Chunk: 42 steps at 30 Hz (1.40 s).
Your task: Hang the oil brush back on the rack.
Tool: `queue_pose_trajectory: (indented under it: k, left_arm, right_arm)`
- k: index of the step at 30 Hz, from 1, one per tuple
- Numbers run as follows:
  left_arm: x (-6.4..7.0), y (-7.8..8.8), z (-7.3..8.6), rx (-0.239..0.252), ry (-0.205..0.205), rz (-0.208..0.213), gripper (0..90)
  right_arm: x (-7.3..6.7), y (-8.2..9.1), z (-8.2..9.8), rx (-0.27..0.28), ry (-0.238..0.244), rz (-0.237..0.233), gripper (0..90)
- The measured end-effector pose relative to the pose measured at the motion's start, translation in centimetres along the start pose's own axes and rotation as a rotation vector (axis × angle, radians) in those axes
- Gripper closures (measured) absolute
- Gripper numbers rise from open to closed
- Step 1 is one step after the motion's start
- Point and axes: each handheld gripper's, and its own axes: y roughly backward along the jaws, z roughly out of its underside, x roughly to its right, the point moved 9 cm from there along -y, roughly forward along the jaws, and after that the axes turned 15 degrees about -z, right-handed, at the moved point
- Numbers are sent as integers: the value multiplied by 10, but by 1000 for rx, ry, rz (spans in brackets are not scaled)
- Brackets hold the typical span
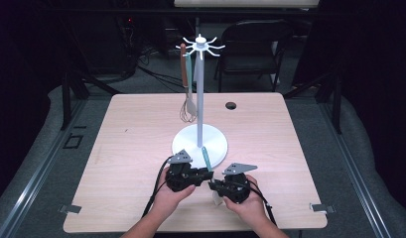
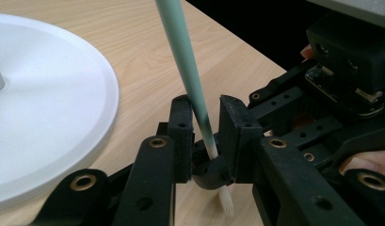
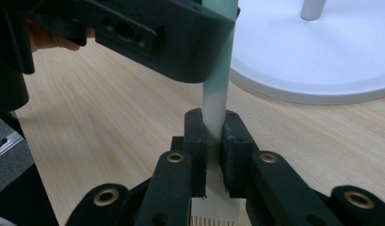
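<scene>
My right gripper (image 3: pixel 212 141) pinched the brush (image 3: pixel 217 89) low on its white neck, just above the bristles, over the table (image 1: pixel 141 148) beside the stand's white base (image 1: pixel 185 141). My left gripper (image 2: pixel 205 127) bracketed the green handle, its jaws a little apart, one touching the handle.

Dark room, grey floor (image 1: pixel 41 148), black chair (image 1: pixel 255 44).
</scene>
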Motion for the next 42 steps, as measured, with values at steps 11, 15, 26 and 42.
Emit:
queue_pose_trajectory:
  k: [11, 15, 26, 42]
  left_arm:
    - [8, -4, -3, 13, -7, 15, 824]
    - [9, -6, -2, 7, -11, 18, 837]
    - [10, -10, 0, 0, 1, 13, 821]
    - [6, -8, 2, -9, -61, -11, 849]
  right_arm:
    - [0, 2, -5, 37, -6, 6, 830]
    - [1, 2, -5, 33, -6, 9, 832]
    - [1, 1, -5, 34, -5, 13, 839]
    - [1, 4, -3, 24, -10, 11, 763]
